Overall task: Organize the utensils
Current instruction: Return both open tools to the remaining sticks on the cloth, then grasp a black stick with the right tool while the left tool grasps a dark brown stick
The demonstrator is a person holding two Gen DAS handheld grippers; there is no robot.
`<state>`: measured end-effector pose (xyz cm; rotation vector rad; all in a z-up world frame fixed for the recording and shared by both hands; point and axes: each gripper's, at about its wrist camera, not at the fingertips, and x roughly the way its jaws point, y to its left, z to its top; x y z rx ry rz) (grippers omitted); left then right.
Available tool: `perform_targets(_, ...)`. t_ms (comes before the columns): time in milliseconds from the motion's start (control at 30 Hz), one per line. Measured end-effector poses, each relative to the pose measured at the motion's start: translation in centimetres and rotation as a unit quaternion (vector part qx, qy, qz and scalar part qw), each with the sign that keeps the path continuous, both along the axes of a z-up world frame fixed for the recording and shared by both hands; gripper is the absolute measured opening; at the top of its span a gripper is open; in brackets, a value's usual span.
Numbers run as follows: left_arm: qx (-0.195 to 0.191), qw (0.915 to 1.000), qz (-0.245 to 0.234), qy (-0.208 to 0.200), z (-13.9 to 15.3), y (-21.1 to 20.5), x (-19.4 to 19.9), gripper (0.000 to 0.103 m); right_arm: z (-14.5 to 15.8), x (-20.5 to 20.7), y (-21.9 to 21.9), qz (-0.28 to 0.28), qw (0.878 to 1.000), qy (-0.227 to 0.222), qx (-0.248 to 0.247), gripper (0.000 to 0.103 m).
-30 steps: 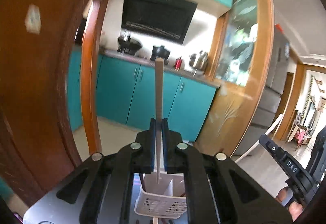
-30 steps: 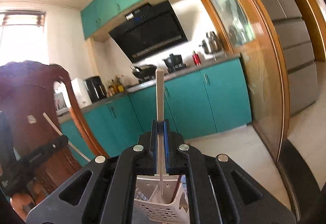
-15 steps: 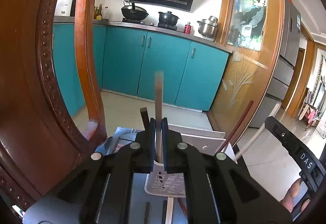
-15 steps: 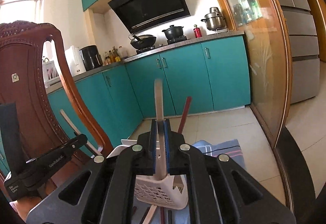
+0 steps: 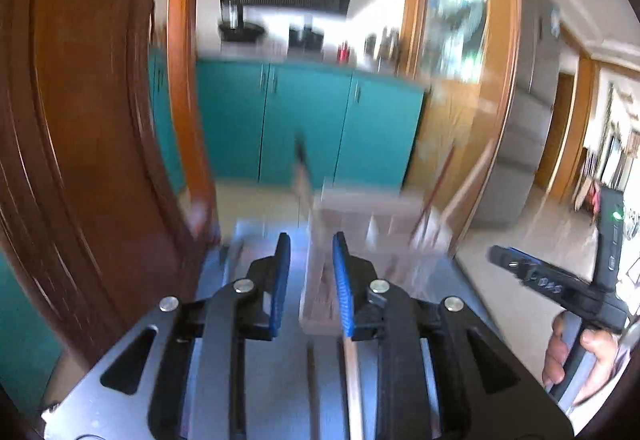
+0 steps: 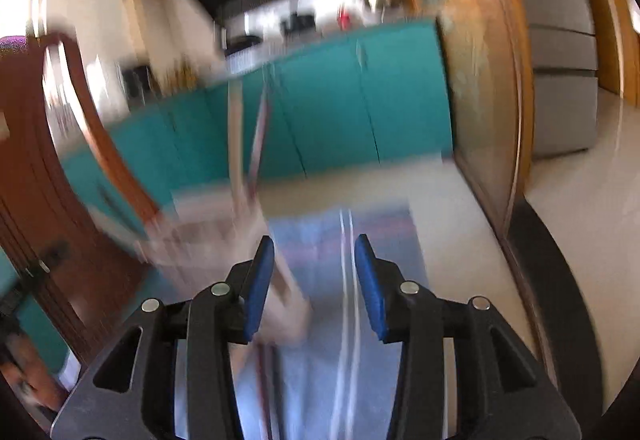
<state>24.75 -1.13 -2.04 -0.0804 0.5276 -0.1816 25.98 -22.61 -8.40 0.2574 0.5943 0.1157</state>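
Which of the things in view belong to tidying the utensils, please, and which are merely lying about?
For the job: white basket; chopsticks standing in it; chopsticks on the cloth.

Just there: wooden chair; teal cabinets; pots on the counter; fridge.

Motion blur is smearing your basket point(image 5: 372, 240) and its upright utensils point(image 6: 244, 144); their types are evading identification.
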Motion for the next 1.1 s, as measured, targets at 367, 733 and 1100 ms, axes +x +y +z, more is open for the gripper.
perform_targets(367, 0.065, 0.9728, -0.031, 0.220, -10.0, -3.3, 3.6, 0.023, -9.0, 2.8, 8.4, 0.111, 0.970, 0.190, -0.103, 0.041)
perform_targets(733, 0.090, 0.9642, -0.025, 0.248, -12.3, -3.8, 3.5, 0.026, -10.5, 2.9, 6.9, 0.099, 0.963, 0.215, -0.132, 0.007)
perform_targets(1100, 0.086, 0.9623, -0.018, 0.257, -12.6, -3.5, 5.1, 0.035, -9.1, 3.6, 2.9, 0.064, 0.969, 0.218, -0.091, 0.010)
